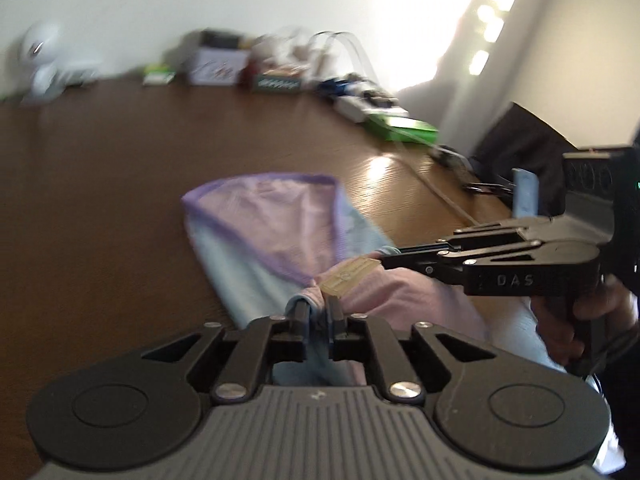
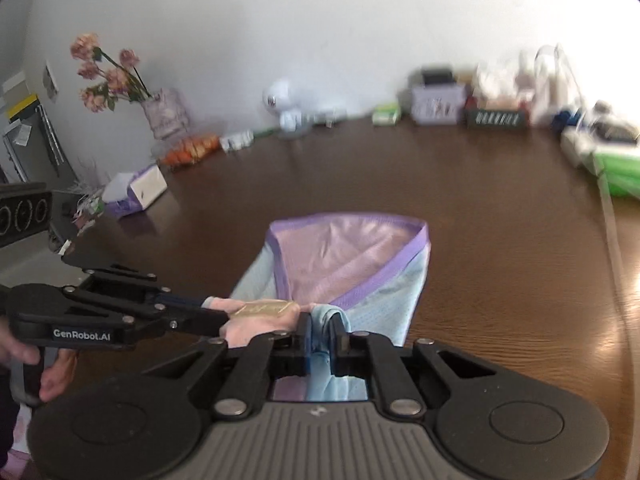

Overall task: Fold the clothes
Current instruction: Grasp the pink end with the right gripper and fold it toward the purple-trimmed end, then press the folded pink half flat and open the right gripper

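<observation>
We see a small pink and pale-blue garment (image 2: 352,264) with purple trim lying on the dark wooden table (image 2: 500,208). Its far end spreads flat, trimmed opening facing away; its near end is bunched and lifted off the wood.

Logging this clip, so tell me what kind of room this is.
Probably a home dining or living room: a brown wooden table against a white wall, a vase of flowers, a tissue box, and household clutter.
</observation>
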